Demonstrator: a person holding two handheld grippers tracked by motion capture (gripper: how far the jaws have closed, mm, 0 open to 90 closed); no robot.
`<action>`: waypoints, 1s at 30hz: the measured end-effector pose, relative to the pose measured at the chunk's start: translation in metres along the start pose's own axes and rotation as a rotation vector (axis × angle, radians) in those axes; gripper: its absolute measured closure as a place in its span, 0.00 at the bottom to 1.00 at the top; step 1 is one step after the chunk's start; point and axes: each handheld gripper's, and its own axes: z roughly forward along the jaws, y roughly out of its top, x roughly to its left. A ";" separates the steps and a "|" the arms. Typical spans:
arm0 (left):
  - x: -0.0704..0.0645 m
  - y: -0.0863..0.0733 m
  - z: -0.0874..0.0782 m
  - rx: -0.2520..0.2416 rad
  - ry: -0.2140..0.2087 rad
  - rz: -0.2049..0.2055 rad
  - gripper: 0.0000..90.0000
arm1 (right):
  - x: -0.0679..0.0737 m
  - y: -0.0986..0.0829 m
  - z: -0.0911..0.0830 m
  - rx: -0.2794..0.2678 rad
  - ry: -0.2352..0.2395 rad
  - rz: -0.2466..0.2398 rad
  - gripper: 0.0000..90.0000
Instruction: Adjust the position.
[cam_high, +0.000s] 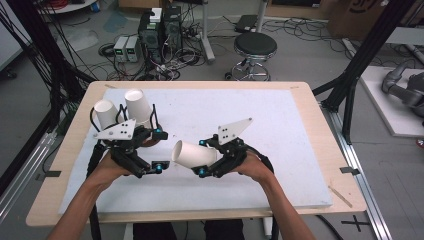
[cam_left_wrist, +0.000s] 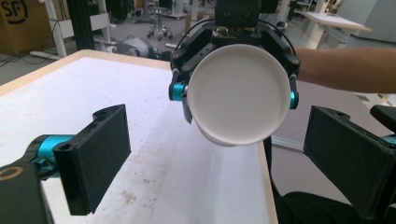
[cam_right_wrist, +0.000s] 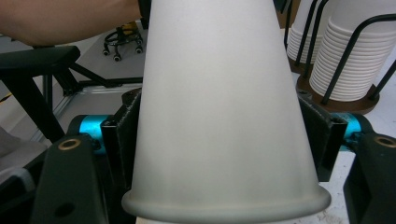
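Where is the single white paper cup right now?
High view: the white paper cup lies sideways in the right gripper, above the table's middle, base toward the open left gripper.

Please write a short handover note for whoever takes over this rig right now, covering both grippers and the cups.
Right gripper: shut on one white paper cup, held on its side above the table, its closed base toward the left gripper.
Left gripper: open and holding nothing, its fingers spread and facing the cup's base.
Cup stacks: two stacks of upside-down cups in a wire holder at the table's far left.
Done: one cup is out and in the right gripper.
Left: probably pass the cup to the left gripper or set it down on the table.
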 end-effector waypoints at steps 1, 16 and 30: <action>0.000 0.001 -0.001 0.013 0.006 0.005 0.08 | 0.000 0.000 0.000 -0.004 -0.001 -0.003 0.32; -0.006 0.034 0.003 0.404 0.031 0.107 0.08 | 0.003 0.001 0.003 0.096 -0.026 -0.013 0.32; -0.007 0.059 0.021 0.757 0.036 0.204 0.08 | 0.007 0.003 0.014 0.295 -0.079 -0.026 0.32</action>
